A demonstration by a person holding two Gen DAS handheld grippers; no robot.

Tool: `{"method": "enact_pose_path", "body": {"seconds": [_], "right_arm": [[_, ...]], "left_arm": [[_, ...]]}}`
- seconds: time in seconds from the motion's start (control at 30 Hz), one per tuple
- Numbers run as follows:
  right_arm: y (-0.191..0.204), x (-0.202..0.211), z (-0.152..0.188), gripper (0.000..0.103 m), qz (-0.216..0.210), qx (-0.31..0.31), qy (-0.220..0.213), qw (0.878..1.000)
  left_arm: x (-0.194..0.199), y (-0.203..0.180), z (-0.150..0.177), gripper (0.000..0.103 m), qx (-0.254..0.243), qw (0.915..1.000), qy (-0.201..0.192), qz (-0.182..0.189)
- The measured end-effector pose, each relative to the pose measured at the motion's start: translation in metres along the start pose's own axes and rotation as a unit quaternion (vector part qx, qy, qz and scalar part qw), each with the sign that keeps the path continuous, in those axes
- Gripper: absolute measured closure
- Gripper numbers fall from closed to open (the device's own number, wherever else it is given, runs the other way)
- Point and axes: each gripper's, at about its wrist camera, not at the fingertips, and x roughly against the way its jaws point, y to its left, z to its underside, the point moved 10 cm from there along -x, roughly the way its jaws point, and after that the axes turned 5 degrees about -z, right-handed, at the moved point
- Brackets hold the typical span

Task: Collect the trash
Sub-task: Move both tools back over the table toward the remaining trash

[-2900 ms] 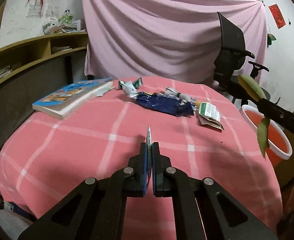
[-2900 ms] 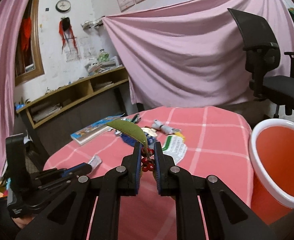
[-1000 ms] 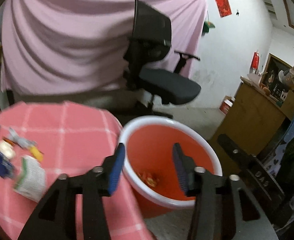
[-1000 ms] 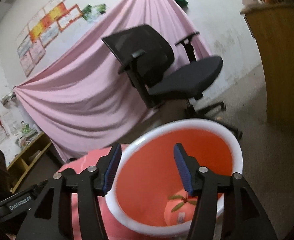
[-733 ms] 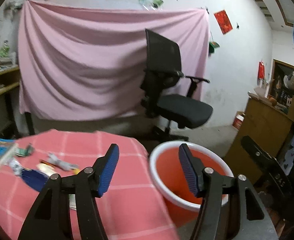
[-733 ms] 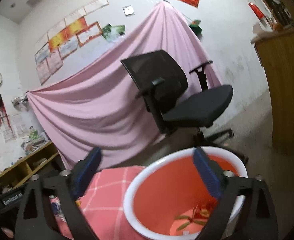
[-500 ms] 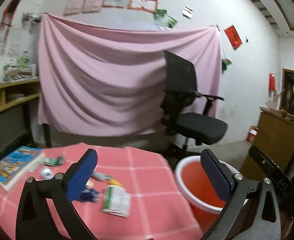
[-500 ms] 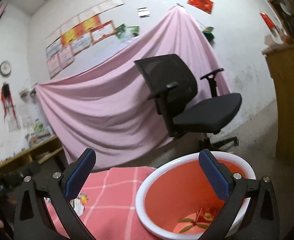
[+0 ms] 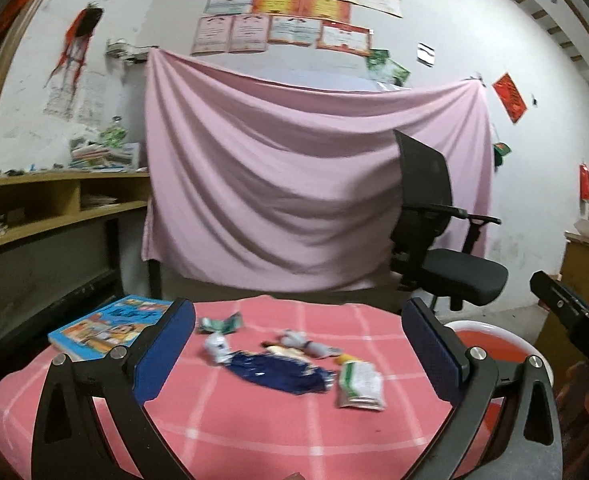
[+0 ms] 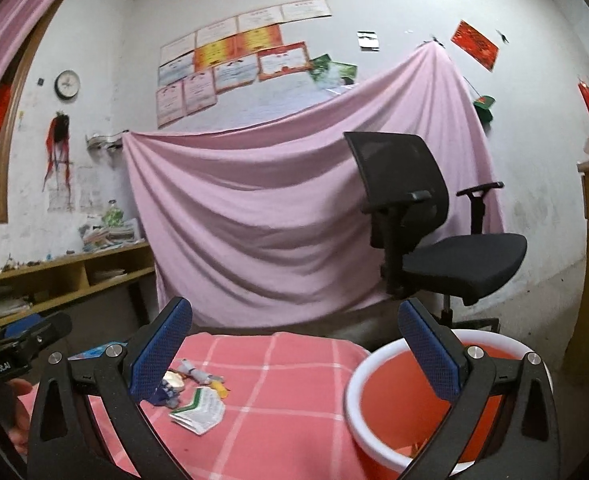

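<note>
The trash lies in a loose cluster on the pink checked tablecloth (image 9: 254, 412), in the lower middle of the left wrist view: a crumpled dark blue wrapper (image 9: 278, 372) at the centre, a white-and-green paper packet (image 9: 360, 384) just to its right, a grey twisted wrapper (image 9: 302, 342) above it, a small silvery scrap (image 9: 216, 347) at its upper left, and a green-and-white wrapper (image 9: 220, 324) higher up to the left. A small yellow piece (image 9: 344, 357) sits between the grey wrapper and the packet. In the right wrist view the same cluster appears at lower left, with the packet (image 10: 198, 404) nearest the camera.

The orange bucket with a white rim (image 10: 398, 408) fills the lower right of the right wrist view, just beside the table's right edge; something lies at its bottom, mostly hidden. In the left wrist view only its rim (image 9: 490, 330) shows at the right edge.

The left gripper (image 9: 298, 356) is spread wide with nothing between its blue pads (image 9: 166, 350), which frame the trash cluster. The right gripper (image 10: 294, 356) is likewise spread wide and empty, its right finger over the bucket.

A blue picture book (image 9: 110, 326) lies at the table's left edge. Behind hang a pink sheet (image 9: 302, 184) and wall certificates (image 9: 294, 20); a black office chair (image 9: 434, 224) stands at right, wooden shelves (image 9: 54, 208) at left
</note>
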Motion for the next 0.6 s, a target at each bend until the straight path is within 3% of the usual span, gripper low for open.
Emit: {"method": "enact_pose_path", "body": {"seconds": [0.17,0.4,0.6], "right_arm": [[0.022,-0.014,0.010,0.000,-0.005,0.017,0.016,1.000],[0.050,-0.041,0.030,0.000,-0.007,0.034,0.060,0.998],[0.067,-0.079,0.069,0.000,0.006,0.049,0.160,0.986]], "left_arm": [[-0.002,0.035,0.009,0.002,0.012,0.9995,-0.007,-0.027],[-0.012,0.078,0.025,0.002,0.041,0.9973,0.024,-0.055],[-0.032,0.101,0.043,0.002,0.038,0.9921,0.077,-0.091]]}}
